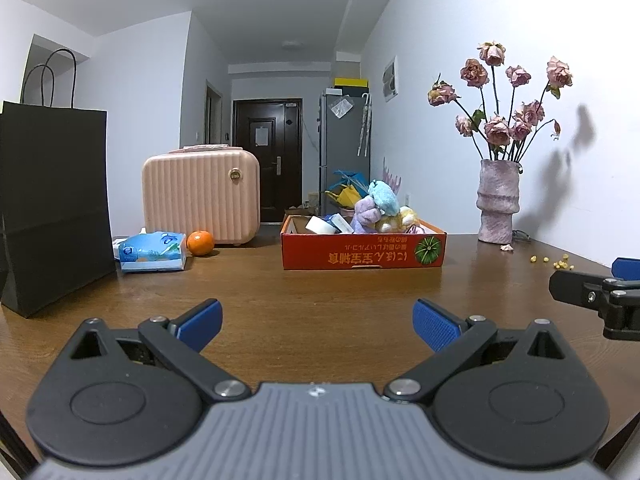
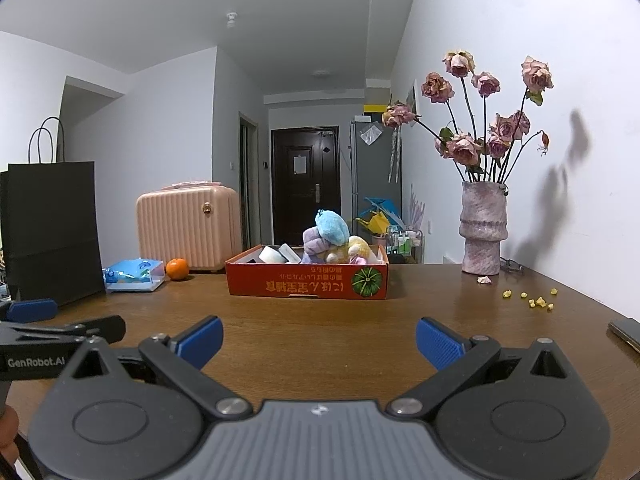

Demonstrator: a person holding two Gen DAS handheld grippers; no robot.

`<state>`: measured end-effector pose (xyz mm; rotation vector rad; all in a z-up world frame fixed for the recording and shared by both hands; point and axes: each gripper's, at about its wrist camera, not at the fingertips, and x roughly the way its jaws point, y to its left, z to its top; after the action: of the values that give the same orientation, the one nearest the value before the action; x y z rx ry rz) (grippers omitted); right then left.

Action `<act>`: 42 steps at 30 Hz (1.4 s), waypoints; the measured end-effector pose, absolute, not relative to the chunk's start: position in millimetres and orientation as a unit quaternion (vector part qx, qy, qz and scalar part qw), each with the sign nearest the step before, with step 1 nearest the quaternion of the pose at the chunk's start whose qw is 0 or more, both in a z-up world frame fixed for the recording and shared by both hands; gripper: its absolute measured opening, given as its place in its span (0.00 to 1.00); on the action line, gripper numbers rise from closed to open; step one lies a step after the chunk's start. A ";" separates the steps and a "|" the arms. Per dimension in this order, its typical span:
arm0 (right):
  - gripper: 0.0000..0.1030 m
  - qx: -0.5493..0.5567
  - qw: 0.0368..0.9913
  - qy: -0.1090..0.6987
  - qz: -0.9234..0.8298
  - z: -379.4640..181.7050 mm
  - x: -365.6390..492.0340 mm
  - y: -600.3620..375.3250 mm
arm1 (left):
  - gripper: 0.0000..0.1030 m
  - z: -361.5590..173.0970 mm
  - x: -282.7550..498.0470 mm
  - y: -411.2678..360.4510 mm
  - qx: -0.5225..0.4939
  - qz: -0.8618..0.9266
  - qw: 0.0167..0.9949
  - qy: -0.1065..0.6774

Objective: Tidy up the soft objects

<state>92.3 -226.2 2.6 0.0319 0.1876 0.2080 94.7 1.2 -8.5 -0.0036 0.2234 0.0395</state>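
We hold both claws low over the wooden table (image 1: 320,280), well short of the red box (image 1: 363,249) that stands near its far edge. The left gripper (image 1: 318,322) is spread wide with nothing between its blue pads; the right gripper (image 2: 319,340) is spread just as wide and equally empty. Plush toys (image 2: 330,240) are piled in the box's right half, a blue one on top of a purple and a yellow one, and beside them in the left half lie what look like white rolls (image 2: 271,255). A tissue pack (image 1: 154,251) sits on the table by an orange (image 1: 200,242), well apart from the box. We judge the sorting either largely done, with the toys already gathered, or not begun; the pictures do not settle which. If the tissue pack counts as soft, it is what remains outside.
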 end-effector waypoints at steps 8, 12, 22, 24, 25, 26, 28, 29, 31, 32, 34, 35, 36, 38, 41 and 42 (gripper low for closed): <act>1.00 0.014 0.990 0.091 0.104 3.4 90.2 -224.9 | 1.00 -8.0 93.3 1.8 -0.001 0.019 0.994 0.108; 1.00 0.014 0.990 0.092 0.105 3.8 89.8 -225.2 | 1.00 -7.9 93.5 1.5 -0.001 0.019 0.994 0.107; 1.00 0.012 0.990 0.090 0.105 5.0 88.7 -224.3 | 1.00 -7.6 92.9 1.5 -0.001 0.020 0.994 0.106; 1.00 0.012 0.990 0.090 0.105 5.1 88.7 -224.4 | 1.00 -7.6 92.9 1.5 -0.001 0.019 0.994 0.105; 1.00 0.012 0.990 0.090 0.105 5.0 88.6 -224.4 | 1.00 -7.5 93.0 1.5 -0.001 0.019 0.994 0.105; 1.00 0.012 0.990 0.090 0.105 5.1 88.4 -224.4 | 1.00 -7.5 92.7 1.8 -0.002 0.019 0.994 0.104; 1.00 0.012 0.990 0.089 0.105 5.3 88.5 -224.3 | 1.00 -7.6 92.6 1.9 -0.002 0.020 0.994 0.105; 1.00 0.012 0.990 0.090 0.105 5.4 88.5 -224.3 | 1.00 -7.9 91.3 2.1 -0.002 0.020 0.994 0.104; 1.00 0.012 0.990 0.089 0.105 5.4 88.4 -224.3 | 1.00 -7.5 90.9 2.1 -0.002 0.020 0.994 0.103; 1.00 0.012 0.990 0.089 0.105 5.3 88.5 -224.4 | 1.00 -7.5 90.8 2.1 -0.002 0.020 0.994 0.103; 1.00 0.012 0.990 0.089 0.105 5.2 88.5 -224.3 | 1.00 -7.4 90.7 2.1 -0.002 0.020 0.994 0.103; 1.00 0.012 0.990 0.089 0.105 5.2 88.4 -224.3 | 1.00 -7.5 90.9 2.1 -0.002 0.020 0.994 0.103; 1.00 0.012 0.990 0.089 0.105 5.3 88.3 -224.3 | 1.00 -7.5 90.8 2.0 -0.002 0.020 0.994 0.103; 1.00 0.012 0.990 0.089 0.105 5.1 88.4 -224.3 | 1.00 -7.6 90.9 2.1 -0.002 0.019 0.994 0.103; 1.00 0.012 0.990 0.089 0.105 4.9 88.4 -224.2 | 1.00 -7.4 90.6 2.3 -0.003 0.020 0.994 0.103; 1.00 0.012 0.990 0.089 0.105 4.9 88.4 -224.2 | 1.00 -7.3 90.4 2.5 -0.003 0.019 0.994 0.104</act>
<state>88.4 -224.2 4.9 0.0235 0.1785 0.2099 90.4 2.5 -7.3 -0.0059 0.2077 0.0388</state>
